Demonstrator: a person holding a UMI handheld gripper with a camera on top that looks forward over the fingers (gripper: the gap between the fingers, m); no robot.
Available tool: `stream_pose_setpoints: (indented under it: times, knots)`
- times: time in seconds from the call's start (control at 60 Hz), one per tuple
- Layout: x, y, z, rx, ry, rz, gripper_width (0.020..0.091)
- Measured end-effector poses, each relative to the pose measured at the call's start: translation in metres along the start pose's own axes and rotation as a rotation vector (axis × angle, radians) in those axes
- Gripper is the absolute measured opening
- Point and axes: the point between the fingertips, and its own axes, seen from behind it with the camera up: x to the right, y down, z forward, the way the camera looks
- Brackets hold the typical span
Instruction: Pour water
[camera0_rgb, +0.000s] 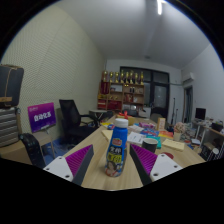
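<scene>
A plastic bottle (117, 147) with a blue cap and a colourful label stands upright on the wooden table (95, 172). It sits between my two fingers, with a gap at either side. My gripper (112, 165) is open, its purple pads (79, 162) flanking the bottle's lower half. A green cup-like thing (149, 144) stands just behind and to the right of the bottle.
Beyond the bottle the table carries papers, boxes and small items (150, 130). Black office chairs (72, 118) stand to the left, and a purple sign (42, 117) is further left. Shelves with trophies (122, 92) line the far wall.
</scene>
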Motion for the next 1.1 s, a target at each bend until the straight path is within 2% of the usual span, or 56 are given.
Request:
stream_pose_setpoints:
  times: [0.233,0.417,0.483,0.5,0.65,0.683,0.717,0.733,0.767,0.783,0.85,0.867,1.1]
  knots:
    - [0.014,0.013,0.064,-0.009,0.034,0.004,0.0829]
    - [0.022,0.036,0.121,-0.066,0.039,0.029,0.0832]
    - [0.019,0.044,0.135,-0.084,0.03,0.051,0.0576]
    - [0.02,0.04,0.137,-0.067,0.033,0.056,0.0562]
    - [0.023,0.037,0.138,-0.005,0.044,0.057,0.054]
    - [0.023,0.037,0.138,0.002,0.046,0.057,0.0513]
    - [0.023,0.036,0.138,0.007,0.042,0.058,0.0514]
    - [0.023,0.035,0.139,0.008,0.04,0.054,0.0483]
    - [0.021,0.034,0.14,0.01,0.028,0.049,0.048]
    - [0.021,0.035,0.142,0.01,0.018,0.049,0.0448]
    - [0.015,0.033,0.148,-0.012,-0.031,0.088,0.0452]
    - [0.012,0.031,0.149,-0.015,-0.05,0.114,0.0429]
    - [0.033,-0.053,0.151,0.019,-0.269,0.904,0.0426]
